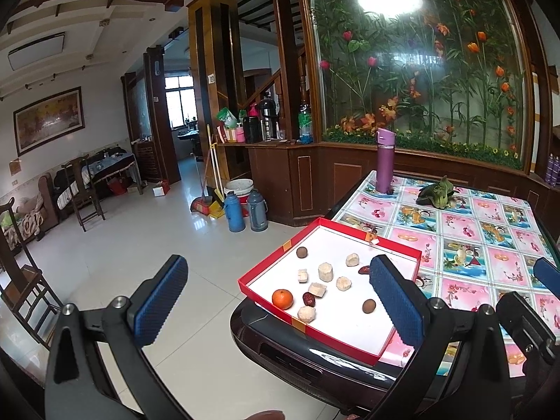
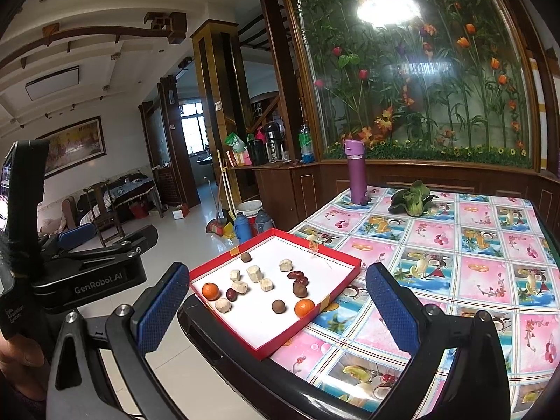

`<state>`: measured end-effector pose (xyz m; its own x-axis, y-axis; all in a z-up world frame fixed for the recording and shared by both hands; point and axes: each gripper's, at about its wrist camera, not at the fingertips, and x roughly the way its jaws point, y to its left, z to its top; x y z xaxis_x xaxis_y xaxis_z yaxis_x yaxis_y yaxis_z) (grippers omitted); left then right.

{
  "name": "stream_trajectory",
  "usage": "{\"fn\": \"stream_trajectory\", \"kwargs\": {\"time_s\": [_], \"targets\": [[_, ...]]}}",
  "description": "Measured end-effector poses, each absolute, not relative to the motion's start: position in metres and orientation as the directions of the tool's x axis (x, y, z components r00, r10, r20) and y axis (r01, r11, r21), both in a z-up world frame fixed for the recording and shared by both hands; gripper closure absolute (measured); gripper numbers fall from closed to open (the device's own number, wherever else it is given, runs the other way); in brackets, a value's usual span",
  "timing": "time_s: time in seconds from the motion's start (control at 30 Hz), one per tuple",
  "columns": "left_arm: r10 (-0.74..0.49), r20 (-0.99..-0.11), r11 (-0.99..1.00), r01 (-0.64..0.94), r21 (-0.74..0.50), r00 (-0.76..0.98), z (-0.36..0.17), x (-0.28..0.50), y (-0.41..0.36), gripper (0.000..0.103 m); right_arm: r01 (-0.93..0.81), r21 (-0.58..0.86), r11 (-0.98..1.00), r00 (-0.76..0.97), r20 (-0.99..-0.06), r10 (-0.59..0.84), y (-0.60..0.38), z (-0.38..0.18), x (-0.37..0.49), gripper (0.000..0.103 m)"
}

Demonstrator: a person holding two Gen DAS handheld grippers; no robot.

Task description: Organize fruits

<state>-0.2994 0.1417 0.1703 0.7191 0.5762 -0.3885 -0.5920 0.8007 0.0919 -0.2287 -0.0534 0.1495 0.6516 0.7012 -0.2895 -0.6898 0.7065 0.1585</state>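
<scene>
A red tray with a white floor [image 1: 266, 266] [image 2: 210, 269] sits on the near left corner of the table. It holds two oranges [image 2: 211, 291] [image 2: 304, 307], one also in the left wrist view [image 1: 282, 298], brown round fruits [image 2: 278, 306] [image 1: 369, 305], dark red dates [image 2: 296, 275] and several pale peeled chunks [image 1: 325, 271] [image 2: 254, 273]. My left gripper [image 1: 280, 301] is open and empty, held in front of the tray. My right gripper [image 2: 276, 301] is open and empty, also in front of the tray. The left gripper's body [image 2: 91, 273] shows at the left of the right wrist view.
A purple bottle [image 1: 384, 161] [image 2: 356, 171] and a green leafy vegetable [image 1: 435, 194] [image 2: 413, 197] stand at the table's far side on the fruit-patterned cloth [image 2: 455, 262]. Thermoses [image 1: 245, 210], a broom and chairs stand on the tiled floor to the left.
</scene>
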Motion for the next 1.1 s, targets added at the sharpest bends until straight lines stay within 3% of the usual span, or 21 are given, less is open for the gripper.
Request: {"fn": "stream_trajectory", "kwargs": {"time_s": [1.1], "targets": [[0.565,-0.38,0.814,-0.568,0.117,0.732,0.162,-0.258,0.197,0.0,-0.718,0.138,0.682,0.602,-0.369,0.708,0.009,0.149,-0.196,0.002]]}}
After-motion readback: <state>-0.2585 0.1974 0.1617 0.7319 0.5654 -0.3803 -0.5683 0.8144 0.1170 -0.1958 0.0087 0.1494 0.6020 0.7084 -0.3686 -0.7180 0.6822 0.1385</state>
